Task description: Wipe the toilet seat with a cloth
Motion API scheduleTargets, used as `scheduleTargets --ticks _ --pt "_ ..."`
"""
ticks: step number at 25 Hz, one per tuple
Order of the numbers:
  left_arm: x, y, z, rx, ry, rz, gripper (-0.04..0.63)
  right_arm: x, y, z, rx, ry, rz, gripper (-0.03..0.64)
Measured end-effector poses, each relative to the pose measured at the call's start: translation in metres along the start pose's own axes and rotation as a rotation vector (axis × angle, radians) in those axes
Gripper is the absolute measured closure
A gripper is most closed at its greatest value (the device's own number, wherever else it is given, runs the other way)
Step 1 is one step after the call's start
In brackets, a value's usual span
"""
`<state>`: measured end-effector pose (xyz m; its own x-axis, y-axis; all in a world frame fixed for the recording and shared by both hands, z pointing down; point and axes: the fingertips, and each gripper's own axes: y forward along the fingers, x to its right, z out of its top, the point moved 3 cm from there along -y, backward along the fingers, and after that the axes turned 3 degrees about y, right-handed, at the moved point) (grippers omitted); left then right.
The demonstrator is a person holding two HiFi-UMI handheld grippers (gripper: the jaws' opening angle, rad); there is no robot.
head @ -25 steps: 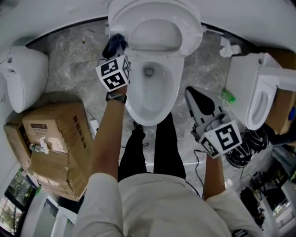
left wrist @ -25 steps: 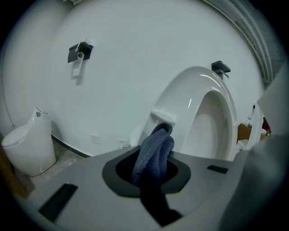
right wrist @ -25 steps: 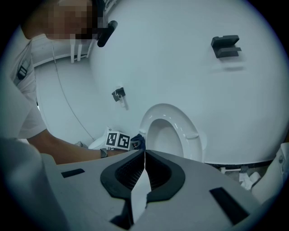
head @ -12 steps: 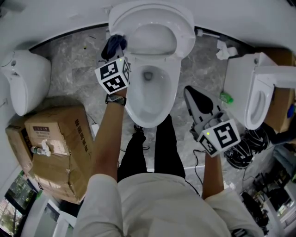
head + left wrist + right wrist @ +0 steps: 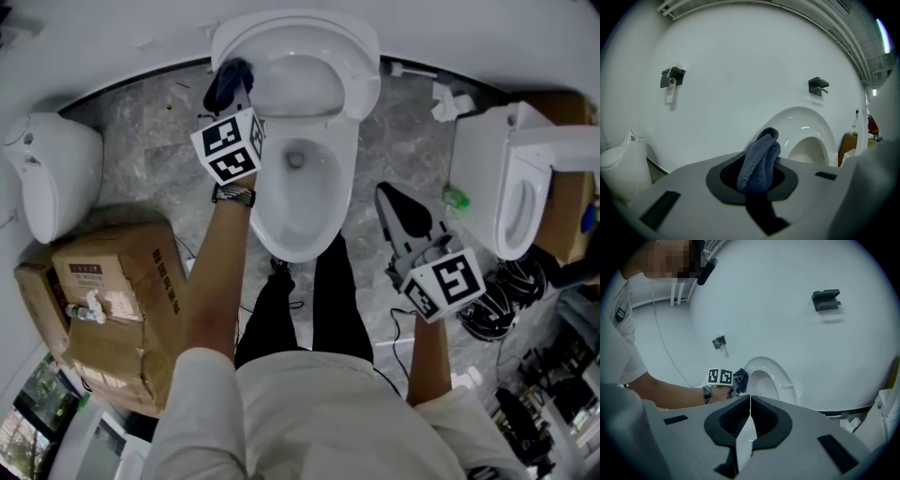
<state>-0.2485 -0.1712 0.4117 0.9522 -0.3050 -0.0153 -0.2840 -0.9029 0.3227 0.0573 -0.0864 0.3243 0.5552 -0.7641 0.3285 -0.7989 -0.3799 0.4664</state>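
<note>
White ceramic toilet (image 5: 267, 220): its white plastic seat (image 5: 356, 66) is tipped up at the back, so the ring faces forward for wiping.

Right gripper (image 5: 750, 401) hangs off the toilet's right side, jaws together on nothing, likely parked clear.

Left gripper (image 5: 233, 97) is at the toilet seat's left edge, jaws clamped on a folded blue knit cloth (image 5: 758, 161). The wad protrudes to meet the seat; contact unclear.

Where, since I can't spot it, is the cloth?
Head view, upper left: the cloth is clamped in the left claw, beside the raised seat's left edge.
</note>
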Motion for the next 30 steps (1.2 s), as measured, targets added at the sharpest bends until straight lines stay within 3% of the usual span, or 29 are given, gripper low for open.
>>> scheduleTargets --ticks 6,10,22,30 --pt "0.005 -0.001 0.009 0.033 0.016 -0.018 0.552 0.01 -0.008 0.005 0.01 0.004 -0.028 0.588" --pt "0.026 0.0 0.037 0.1 0.062 -0.079 0.552 0.015 -0.014 0.006 0.016 0.006 -0.046 0.588" --pt "0.085 0.005 0.076 0.175 0.188 -0.283 0.552 0.019 -0.018 0.011 0.024 0.009 -0.083 0.588" --pt "0.105 0.006 0.079 0.162 0.127 -0.335 0.552 0.04 0.002 0.043 0.023 -0.052 -0.071 0.586"
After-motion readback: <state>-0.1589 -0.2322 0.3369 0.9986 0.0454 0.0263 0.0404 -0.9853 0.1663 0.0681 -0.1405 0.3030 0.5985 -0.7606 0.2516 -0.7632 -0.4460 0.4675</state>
